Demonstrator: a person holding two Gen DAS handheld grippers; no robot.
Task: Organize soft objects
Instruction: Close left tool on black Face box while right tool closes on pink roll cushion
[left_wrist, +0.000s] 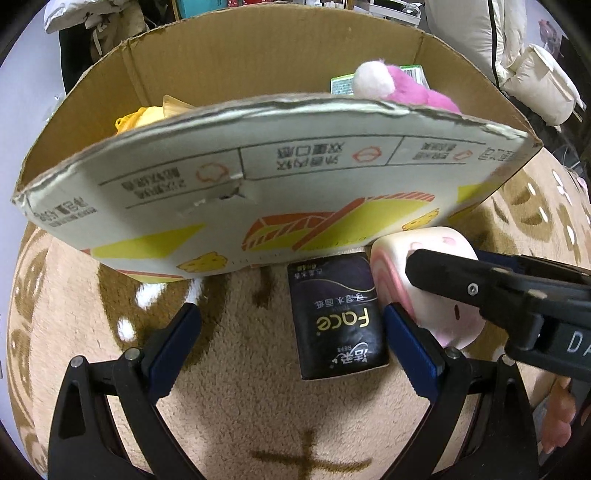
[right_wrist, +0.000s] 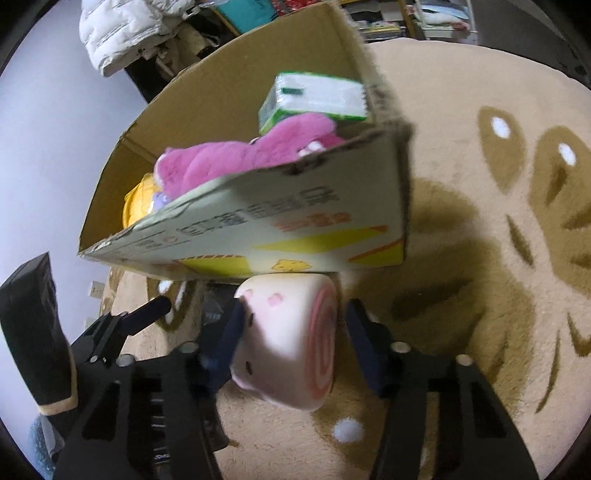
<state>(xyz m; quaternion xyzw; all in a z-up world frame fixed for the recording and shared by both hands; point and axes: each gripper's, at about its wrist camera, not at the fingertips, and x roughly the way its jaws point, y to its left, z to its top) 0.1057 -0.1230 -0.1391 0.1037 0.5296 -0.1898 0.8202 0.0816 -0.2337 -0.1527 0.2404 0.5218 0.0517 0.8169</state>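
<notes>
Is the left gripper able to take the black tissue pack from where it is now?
Probably yes. The left gripper is open with the black tissue pack already between its fingers, and nothing covers it. The roll-shaped toy lies close beside.

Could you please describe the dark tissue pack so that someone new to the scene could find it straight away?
Start at the big cardboard box on the beige rug. Just in front of its printed wall lies a black tissue pack, beside the pink swirl-roll squishy. It alone is dark, flat and lettered in gold.
</notes>
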